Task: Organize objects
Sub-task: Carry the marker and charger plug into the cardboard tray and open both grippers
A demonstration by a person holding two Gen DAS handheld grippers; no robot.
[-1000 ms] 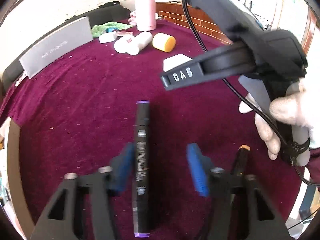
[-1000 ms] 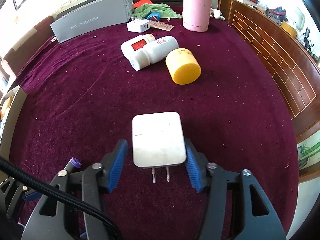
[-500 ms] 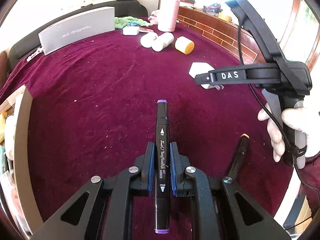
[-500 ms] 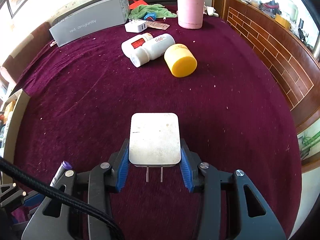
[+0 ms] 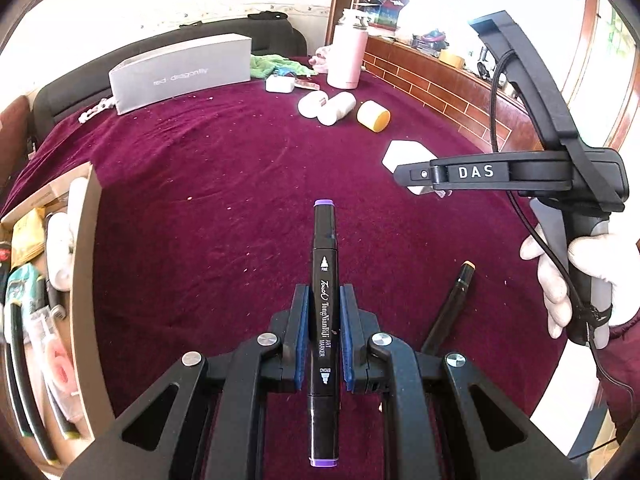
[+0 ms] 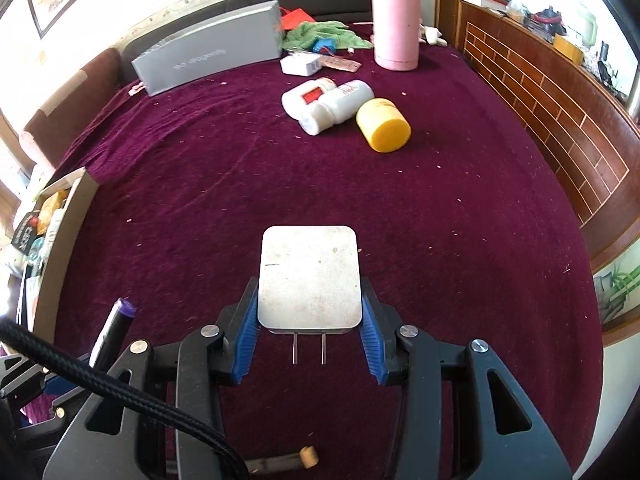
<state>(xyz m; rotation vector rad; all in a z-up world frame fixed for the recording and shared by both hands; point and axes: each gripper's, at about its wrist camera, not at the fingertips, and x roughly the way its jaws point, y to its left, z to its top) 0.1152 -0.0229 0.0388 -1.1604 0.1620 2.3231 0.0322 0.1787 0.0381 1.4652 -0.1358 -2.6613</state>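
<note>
A black art marker (image 5: pixel 324 240) with purple end caps is clamped in my left gripper (image 5: pixel 323 292), lifted above the maroon cloth (image 5: pixel 224 208) and pointing away from me. My right gripper (image 6: pixel 309 312) is shut on a flat white plug charger (image 6: pixel 308 276), its two prongs facing back toward the camera, also clear of the cloth. In the left wrist view the right gripper (image 5: pixel 404 176) shows from the side, held by a white-gloved hand (image 5: pixel 560 280), with the charger (image 5: pixel 404 154) partly hidden behind it. A second black marker (image 5: pixel 456 296) with an orange tip lies on the cloth at the right.
An open cardboard box (image 5: pixel 84 280) full of items stands at the left edge. Farther back are a grey carton (image 5: pixel 180 74), a pink flask (image 5: pixel 346 58), two white bottles (image 6: pixel 320 102), a yellow jar (image 6: pixel 384 126), a small white charger (image 6: pixel 300 65) and a green cloth (image 6: pixel 324 34). A brick-patterned ledge (image 6: pixel 560 120) runs along the right.
The left jaws, open around the lying marker a second ago, closed on it and lifted it. The right jaws closed on the charger and raised it off the cloth.
</note>
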